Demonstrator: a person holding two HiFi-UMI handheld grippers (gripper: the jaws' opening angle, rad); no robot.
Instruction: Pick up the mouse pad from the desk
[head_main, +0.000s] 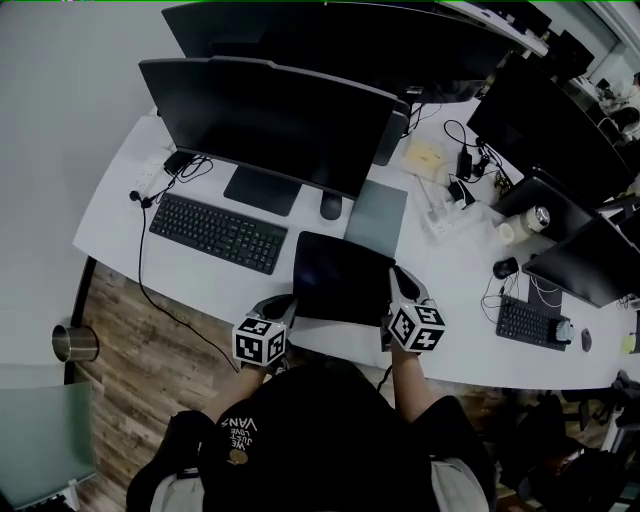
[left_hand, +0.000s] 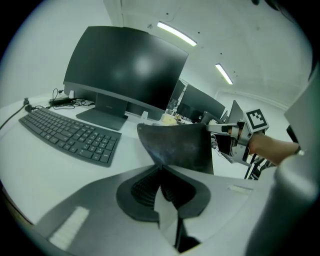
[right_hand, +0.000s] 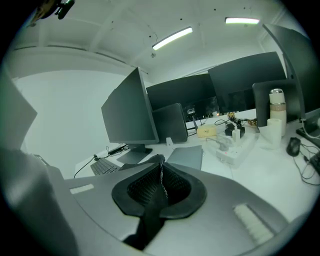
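Observation:
The black mouse pad (head_main: 340, 278) hangs a little above the white desk (head_main: 200, 290), held at its two near corners. My left gripper (head_main: 288, 303) is shut on its near left corner. In the left gripper view the mouse pad (left_hand: 177, 145) rises bent from between the jaws of my left gripper (left_hand: 161, 169), and my right gripper (left_hand: 231, 131) holds its far edge. My right gripper (head_main: 397, 290) is shut on the near right corner. In the right gripper view the pad (right_hand: 161, 172) shows edge-on, pinched between the jaws of my right gripper (right_hand: 161, 167).
Behind the pad lie a grey flat mat (head_main: 377, 217), a black mouse (head_main: 331, 206) and a keyboard (head_main: 217, 232) under a large monitor (head_main: 270, 120). A power strip (head_main: 440, 215), cables, a cup and a second keyboard (head_main: 530, 322) crowd the right. A metal bin (head_main: 74, 343) stands on the floor.

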